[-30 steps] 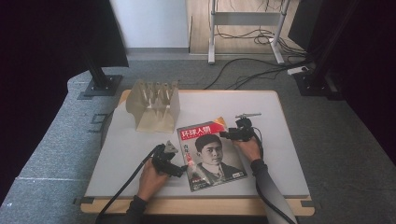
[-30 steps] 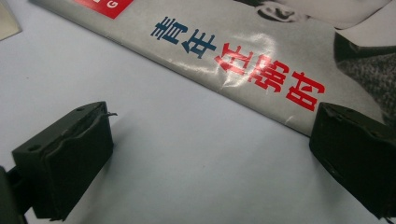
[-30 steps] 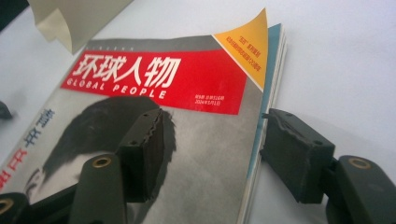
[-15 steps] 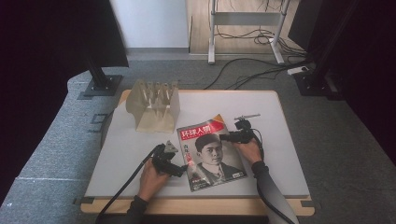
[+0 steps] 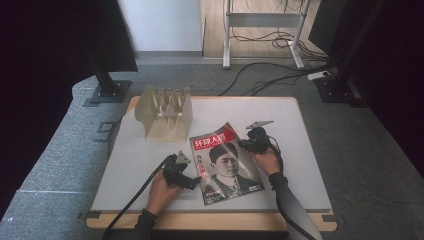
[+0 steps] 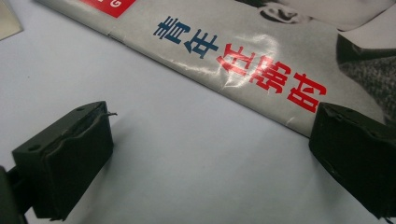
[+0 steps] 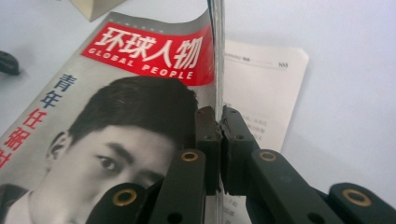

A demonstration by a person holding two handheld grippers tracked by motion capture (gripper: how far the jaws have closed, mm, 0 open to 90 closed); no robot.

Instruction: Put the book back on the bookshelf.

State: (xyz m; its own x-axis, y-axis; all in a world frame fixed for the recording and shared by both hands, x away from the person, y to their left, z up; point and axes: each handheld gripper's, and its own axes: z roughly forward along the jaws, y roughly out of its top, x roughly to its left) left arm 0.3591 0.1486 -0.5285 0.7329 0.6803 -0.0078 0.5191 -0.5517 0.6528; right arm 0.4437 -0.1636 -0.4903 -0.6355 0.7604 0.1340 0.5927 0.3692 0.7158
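Note:
A magazine (image 5: 225,162) with a red title band and a portrait cover lies on the white table (image 5: 290,120). My right gripper (image 5: 244,145) is at its right edge. Its jaws have just been closing and are shut on the cover's edge (image 7: 217,56), which stands lifted off the inner page (image 7: 261,79). In the right gripper view the pads (image 7: 208,126) meet on the thin sheet. My left gripper (image 5: 194,181) rests at the magazine's spine side, open. In the left gripper view (image 6: 215,126) one jaw lies over the cover (image 6: 243,60) and the other over bare table.
A beige slotted rack (image 5: 165,112) stands at the table's back left. Cables trail from both grippers toward the front edge. Stand bases and floor cables lie beyond the far edge of the table.
The right gripper has shut on the cover's right edge and risen slightly, lifting that edge. The left gripper has stayed put.

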